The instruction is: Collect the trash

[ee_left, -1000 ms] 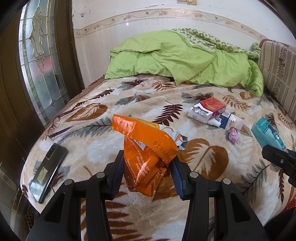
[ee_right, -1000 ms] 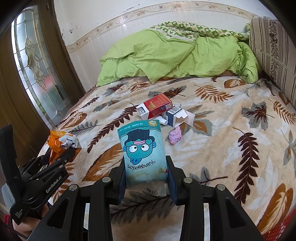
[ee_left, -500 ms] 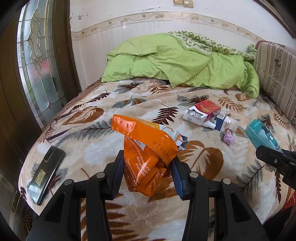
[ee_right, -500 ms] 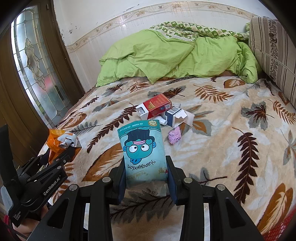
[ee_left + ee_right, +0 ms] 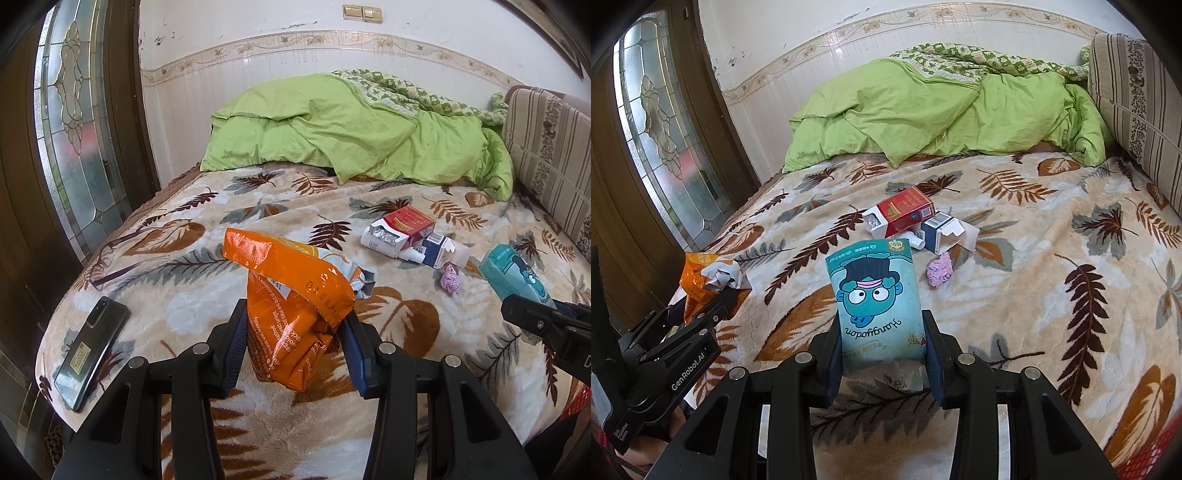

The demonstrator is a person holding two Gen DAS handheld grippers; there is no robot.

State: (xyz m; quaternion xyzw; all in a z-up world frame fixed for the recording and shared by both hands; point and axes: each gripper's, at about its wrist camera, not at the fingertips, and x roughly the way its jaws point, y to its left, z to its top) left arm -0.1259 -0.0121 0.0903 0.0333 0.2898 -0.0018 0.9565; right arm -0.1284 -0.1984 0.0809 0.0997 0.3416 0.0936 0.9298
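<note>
Currently held: crumpled orange foil snack bag (image 5: 295,314), clenched in the left claw (image 5: 293,347); teal cartoon-printed soft tissue pack (image 5: 877,302), clenched in the right claw (image 5: 882,350). Both likely light, crushable, slippery (grip mid-body). Remaining on the leaf-patterned bed blanket (image 5: 1052,295), at twelve o'clock beyond the right claw: red cardboard cigarette box (image 5: 905,214), blue-white carton (image 5: 938,230), pink paper wad (image 5: 940,271), all apart from both claws.

Left wrist view tilts slightly upward: wall switches (image 5: 362,12) now in frame, phone (image 5: 92,347) and red carton (image 5: 408,223) lower in picture
</note>
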